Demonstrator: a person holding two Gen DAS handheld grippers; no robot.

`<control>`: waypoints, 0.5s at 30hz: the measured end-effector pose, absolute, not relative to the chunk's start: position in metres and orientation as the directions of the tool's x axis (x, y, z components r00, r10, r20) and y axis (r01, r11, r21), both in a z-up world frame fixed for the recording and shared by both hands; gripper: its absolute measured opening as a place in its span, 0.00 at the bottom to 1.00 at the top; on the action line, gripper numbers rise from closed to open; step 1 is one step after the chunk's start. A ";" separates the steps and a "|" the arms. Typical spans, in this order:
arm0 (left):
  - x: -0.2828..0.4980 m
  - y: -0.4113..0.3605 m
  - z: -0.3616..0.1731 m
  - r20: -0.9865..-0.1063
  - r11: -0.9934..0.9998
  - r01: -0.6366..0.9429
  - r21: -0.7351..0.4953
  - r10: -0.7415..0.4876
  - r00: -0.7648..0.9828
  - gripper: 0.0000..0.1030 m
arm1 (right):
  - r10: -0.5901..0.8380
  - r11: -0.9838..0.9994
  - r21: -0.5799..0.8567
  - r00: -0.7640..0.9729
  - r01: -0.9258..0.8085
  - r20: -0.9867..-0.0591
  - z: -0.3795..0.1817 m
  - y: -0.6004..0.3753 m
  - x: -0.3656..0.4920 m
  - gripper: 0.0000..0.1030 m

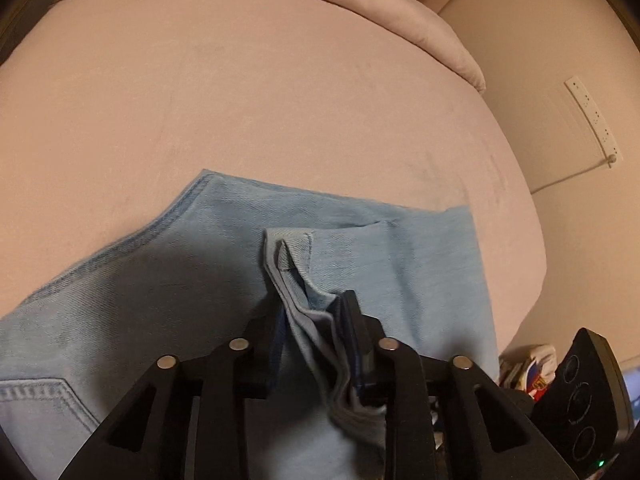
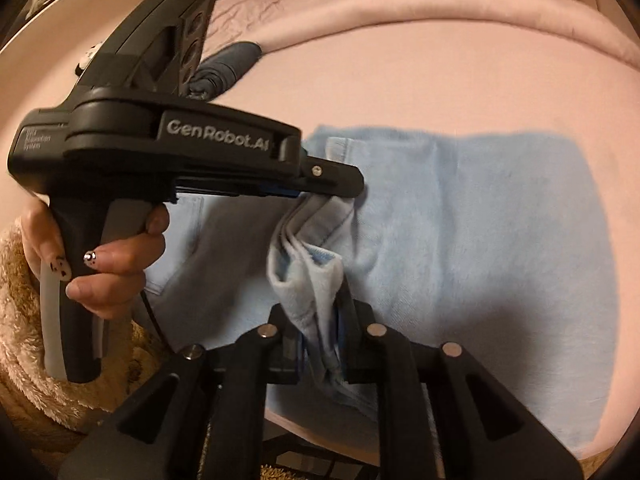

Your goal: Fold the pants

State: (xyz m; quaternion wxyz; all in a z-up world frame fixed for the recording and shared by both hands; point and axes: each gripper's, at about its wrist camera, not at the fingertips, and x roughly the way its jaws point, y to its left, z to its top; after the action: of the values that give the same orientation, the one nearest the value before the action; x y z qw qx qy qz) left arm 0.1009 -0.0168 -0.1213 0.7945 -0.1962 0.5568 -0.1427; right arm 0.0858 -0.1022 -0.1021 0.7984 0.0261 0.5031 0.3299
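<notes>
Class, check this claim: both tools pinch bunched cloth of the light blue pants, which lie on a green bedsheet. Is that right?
Not quite: the bedsheet is pink, not green, as the right wrist view shows. The rest stands: the left tool and the right tool both pinch bunched cloth of the light blue pants.
</notes>
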 end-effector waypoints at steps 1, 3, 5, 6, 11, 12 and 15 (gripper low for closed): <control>0.102 -0.018 -0.119 -0.832 0.887 0.004 -0.461 -0.434 0.345 0.34 | 0.562 0.776 0.388 0.266 -0.498 -0.783 -0.103 -0.102 0.088 0.31; 0.102 -0.022 -0.111 -0.837 0.901 0.000 -0.433 -0.402 0.371 0.46 | 0.578 0.767 0.416 0.245 -0.489 -0.778 -0.100 -0.105 0.089 0.45; 0.101 -0.017 -0.107 -0.834 0.907 0.001 -0.422 -0.388 0.392 0.46 | 0.571 0.769 0.403 0.252 -0.496 -0.781 -0.092 -0.110 0.087 0.55; 0.100 -0.015 -0.105 -0.837 0.910 -0.005 -0.414 -0.378 0.397 0.46 | 0.554 0.781 0.377 0.273 -0.498 -0.786 -0.085 -0.114 0.086 0.58; 0.089 -0.014 -0.105 -0.845 0.922 0.004 -0.388 -0.357 0.399 0.46 | 0.517 0.823 0.345 0.345 -0.451 -0.783 -0.065 -0.155 0.058 0.74; 0.089 -0.012 -0.104 -0.844 0.921 0.015 -0.388 -0.362 0.395 0.46 | 0.509 0.835 0.347 0.359 -0.428 -0.782 -0.062 -0.164 0.058 0.77; 0.085 -0.016 -0.108 -0.845 0.927 0.029 -0.373 -0.352 0.402 0.46 | 0.501 0.852 0.358 0.393 -0.382 -0.771 -0.056 -0.191 0.061 0.78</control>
State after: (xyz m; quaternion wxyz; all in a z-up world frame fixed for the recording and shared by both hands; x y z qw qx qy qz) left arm 0.0852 -0.0164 -0.1081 0.8235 -0.1513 0.5344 -0.1156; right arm 0.0606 -0.1915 -0.0558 0.8323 0.0615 0.4831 0.2650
